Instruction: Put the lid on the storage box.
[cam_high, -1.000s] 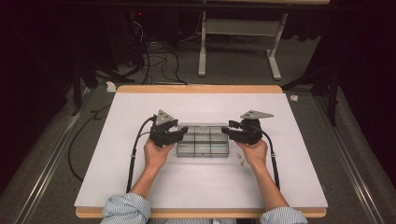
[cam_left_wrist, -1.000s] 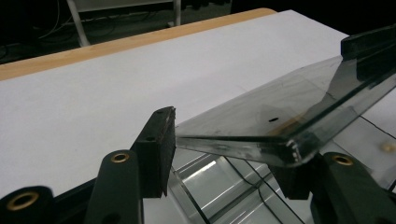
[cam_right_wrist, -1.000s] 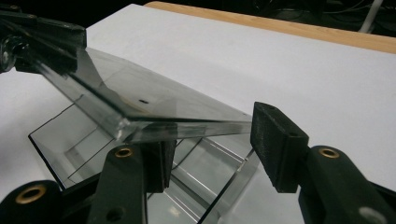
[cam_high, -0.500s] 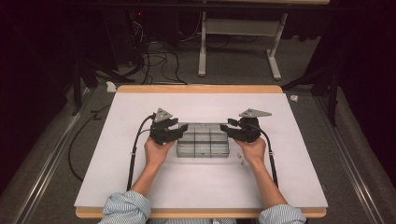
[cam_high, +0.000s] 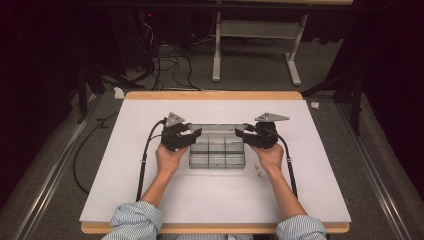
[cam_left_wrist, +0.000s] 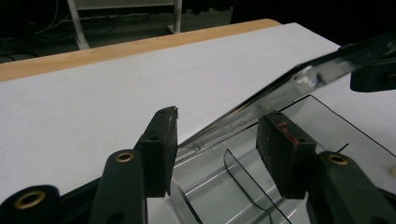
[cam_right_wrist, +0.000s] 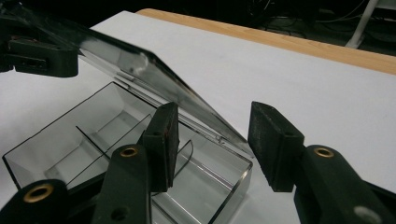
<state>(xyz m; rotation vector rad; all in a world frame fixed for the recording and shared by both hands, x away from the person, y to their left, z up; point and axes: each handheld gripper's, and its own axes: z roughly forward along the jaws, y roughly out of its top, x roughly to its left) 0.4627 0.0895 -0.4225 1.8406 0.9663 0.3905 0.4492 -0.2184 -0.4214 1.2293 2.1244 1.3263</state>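
Observation:
A clear plastic compartment box (cam_high: 217, 156) sits mid-table on the white mat. Its hinged lid (cam_high: 216, 129) stands tilted up at the far side. My left gripper (cam_high: 196, 133) is at the box's far left corner and my right gripper (cam_high: 240, 132) is at its far right corner. In the left gripper view, the left gripper (cam_left_wrist: 217, 126) is open and the lid's edge (cam_left_wrist: 299, 79) runs between the jaws, above the dividers (cam_left_wrist: 243, 186). In the right gripper view, the right gripper (cam_right_wrist: 212, 123) is open around the lid's (cam_right_wrist: 130, 60) corner, over the compartments (cam_right_wrist: 93, 135).
Two small pale bits (cam_high: 257, 171) lie on the mat (cam_high: 310, 190) beside the right hand. The wooden table edge (cam_high: 215, 95) runs along the far side. Cables (cam_high: 165, 65) and a white frame (cam_high: 255, 50) are on the floor beyond it.
Both grippers have edged inward to the box's far corners. The lid has tilted up at the back.

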